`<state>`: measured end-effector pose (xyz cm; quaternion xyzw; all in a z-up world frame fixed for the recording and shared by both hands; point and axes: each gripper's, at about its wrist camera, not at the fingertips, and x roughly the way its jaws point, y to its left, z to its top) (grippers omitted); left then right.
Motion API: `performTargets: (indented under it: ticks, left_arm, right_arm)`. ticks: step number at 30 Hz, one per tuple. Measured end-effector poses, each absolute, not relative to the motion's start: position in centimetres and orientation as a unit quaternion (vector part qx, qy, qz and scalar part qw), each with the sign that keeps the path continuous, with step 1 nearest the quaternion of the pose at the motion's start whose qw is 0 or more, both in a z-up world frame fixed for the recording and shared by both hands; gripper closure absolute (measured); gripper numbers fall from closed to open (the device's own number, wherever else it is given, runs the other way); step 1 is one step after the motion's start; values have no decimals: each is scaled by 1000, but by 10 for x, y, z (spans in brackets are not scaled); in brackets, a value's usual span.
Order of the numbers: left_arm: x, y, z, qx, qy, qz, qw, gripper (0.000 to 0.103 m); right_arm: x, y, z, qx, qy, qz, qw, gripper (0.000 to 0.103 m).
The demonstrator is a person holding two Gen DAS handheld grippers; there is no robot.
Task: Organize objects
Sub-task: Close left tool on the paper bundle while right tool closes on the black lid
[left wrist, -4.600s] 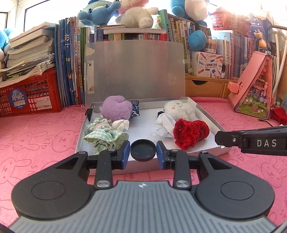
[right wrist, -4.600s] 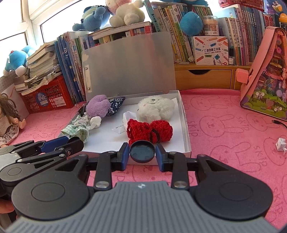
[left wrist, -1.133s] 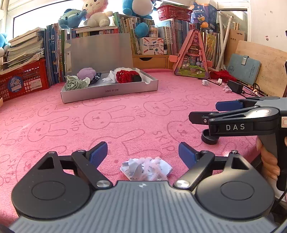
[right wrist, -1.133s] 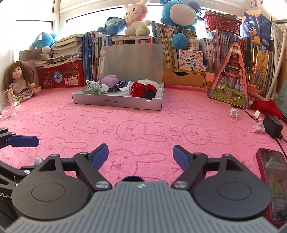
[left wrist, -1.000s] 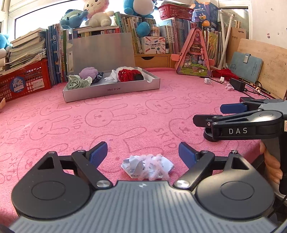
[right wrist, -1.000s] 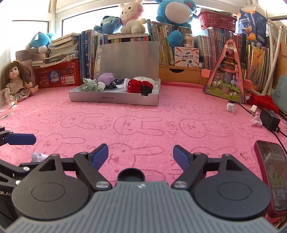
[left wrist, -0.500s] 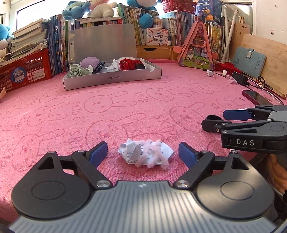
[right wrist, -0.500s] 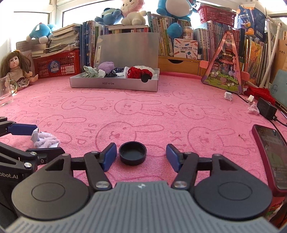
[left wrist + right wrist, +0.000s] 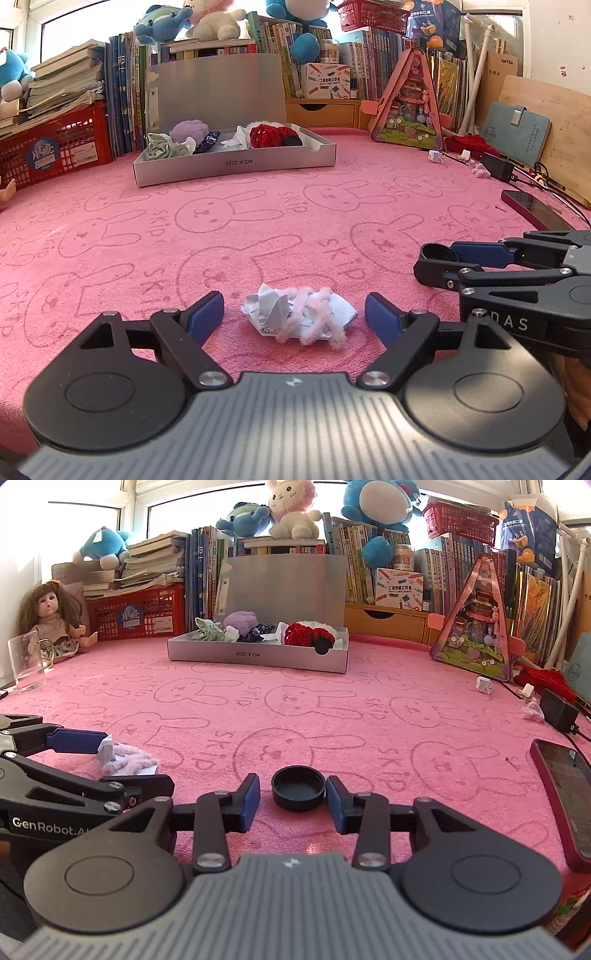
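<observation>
A crumpled white paper with pink yarn (image 9: 300,316) lies on the pink cloth between the wide-open fingers of my left gripper (image 9: 294,316); it also shows in the right wrist view (image 9: 125,761). A black round cap (image 9: 298,787) sits on the cloth between the fingers of my right gripper (image 9: 293,802); the right pad touches it, the left pad stands a little apart. The cap's edge shows in the left wrist view (image 9: 437,254). The grey box (image 9: 236,164) with soft items stands far back, lid up; it also shows in the right wrist view (image 9: 258,656).
A dark phone (image 9: 565,797) lies at the right edge. A charger and cable (image 9: 557,709), small white bits (image 9: 484,685) and a pink triangular toy house (image 9: 476,627) sit right. A glass (image 9: 26,662), a doll (image 9: 50,620) and a red basket (image 9: 136,614) are left.
Both grippers came back from the box to the near cloth and lowered. My right fingers have narrowed around the black cap. The left fingers stay wide around the paper.
</observation>
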<state>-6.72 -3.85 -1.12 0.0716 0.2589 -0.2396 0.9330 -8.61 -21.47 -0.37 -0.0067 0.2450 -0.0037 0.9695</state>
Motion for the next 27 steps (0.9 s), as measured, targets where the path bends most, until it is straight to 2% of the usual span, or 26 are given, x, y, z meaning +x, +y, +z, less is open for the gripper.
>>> performTargets:
  ticks: [11,15,17,27]
  left_arm:
    - [-71,-40,-12,74,254,-244,933,26]
    - [-72,-40,-11,73,252,-245,933,32]
    - [-72,-40,-11,72,252,-246,933,33]
    - [-72,-38,-11,65,254,-245,933,36]
  right_arm:
    - [-87,-209,-4,3,244,-2,970,59]
    - [-87,-206,-5,8,244,-2,970,62]
    - [-87,-205,-5,10,244,1,970,66]
    - [-84,-202,-4,15,246,-2,969,66]
